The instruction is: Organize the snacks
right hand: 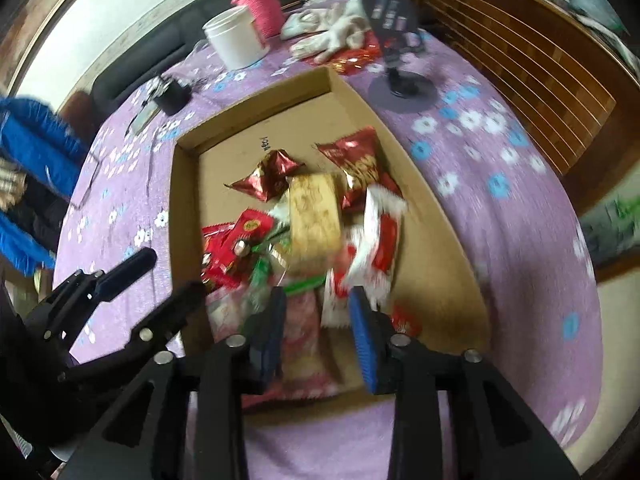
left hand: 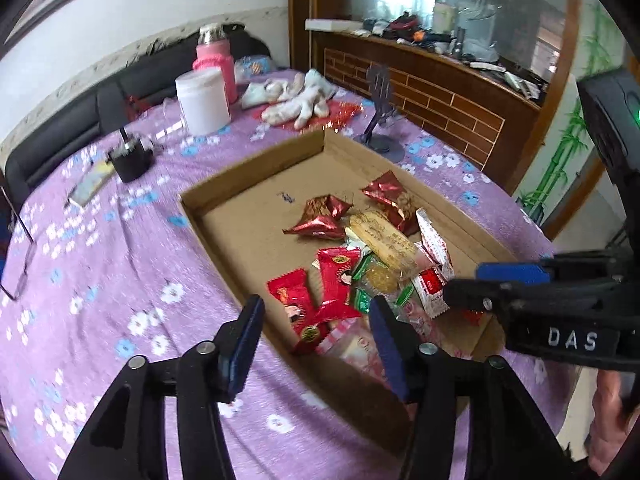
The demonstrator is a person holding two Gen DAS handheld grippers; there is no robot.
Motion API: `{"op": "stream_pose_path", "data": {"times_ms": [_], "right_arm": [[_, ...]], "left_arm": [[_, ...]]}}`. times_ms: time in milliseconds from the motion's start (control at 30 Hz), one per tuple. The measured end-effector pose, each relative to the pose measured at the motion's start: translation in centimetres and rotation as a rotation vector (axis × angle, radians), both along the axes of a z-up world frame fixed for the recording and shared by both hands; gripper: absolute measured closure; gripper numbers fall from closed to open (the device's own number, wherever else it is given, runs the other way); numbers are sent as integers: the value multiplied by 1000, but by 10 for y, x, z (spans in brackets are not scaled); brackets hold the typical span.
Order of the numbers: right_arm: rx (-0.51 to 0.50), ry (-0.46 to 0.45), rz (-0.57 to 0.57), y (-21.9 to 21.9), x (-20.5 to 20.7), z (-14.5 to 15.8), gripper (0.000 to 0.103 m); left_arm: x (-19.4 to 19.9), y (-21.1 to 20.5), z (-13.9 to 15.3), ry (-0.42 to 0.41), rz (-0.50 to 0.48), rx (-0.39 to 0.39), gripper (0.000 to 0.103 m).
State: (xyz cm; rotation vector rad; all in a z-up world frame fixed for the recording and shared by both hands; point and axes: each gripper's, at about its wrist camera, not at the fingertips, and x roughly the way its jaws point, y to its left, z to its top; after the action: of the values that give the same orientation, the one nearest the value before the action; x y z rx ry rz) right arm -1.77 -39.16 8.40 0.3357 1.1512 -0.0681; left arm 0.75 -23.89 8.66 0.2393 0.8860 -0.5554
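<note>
Both grippers hang open and empty for me, left gripper (left hand: 316,340) and right gripper (right hand: 320,336) over the snacks (left hand: 360,256) heaped inside the cardboard tray (left hand: 248,160) on the tabletop (left hand: 100,280).

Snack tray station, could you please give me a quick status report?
Both hand-held grippers open, left, right, empty. Snack packets piled in cardboard tray. Nothing blocking.
</note>
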Motion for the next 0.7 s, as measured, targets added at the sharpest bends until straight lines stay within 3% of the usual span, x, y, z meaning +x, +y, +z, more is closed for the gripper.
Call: {"op": "stream_pose_path", "data": {"times_ms": [133,233,300,433,600,700], "right_arm": [[-45,-1,-47,13,-24,11,67],[-68,-2,-93,19,-44,17,58],[-71,7,-113,22,-55,17,57],[-73,34,-112,26,-54,9,57],[-76,12,-52,32,-36,11,55],[-88,-21,5,31,-28,17,42]], "left_arm": [[-7,9,7,-26,-22,-19,33],[-13,14,10,-27,-36,-38,30],[-17,16,12,-29,-41,-42,26],[-28,25,18,-63,-21,-18,18],[-35,38,28,-115,61,-7,10],[-34,37,35,-130,148,39,4]]}}
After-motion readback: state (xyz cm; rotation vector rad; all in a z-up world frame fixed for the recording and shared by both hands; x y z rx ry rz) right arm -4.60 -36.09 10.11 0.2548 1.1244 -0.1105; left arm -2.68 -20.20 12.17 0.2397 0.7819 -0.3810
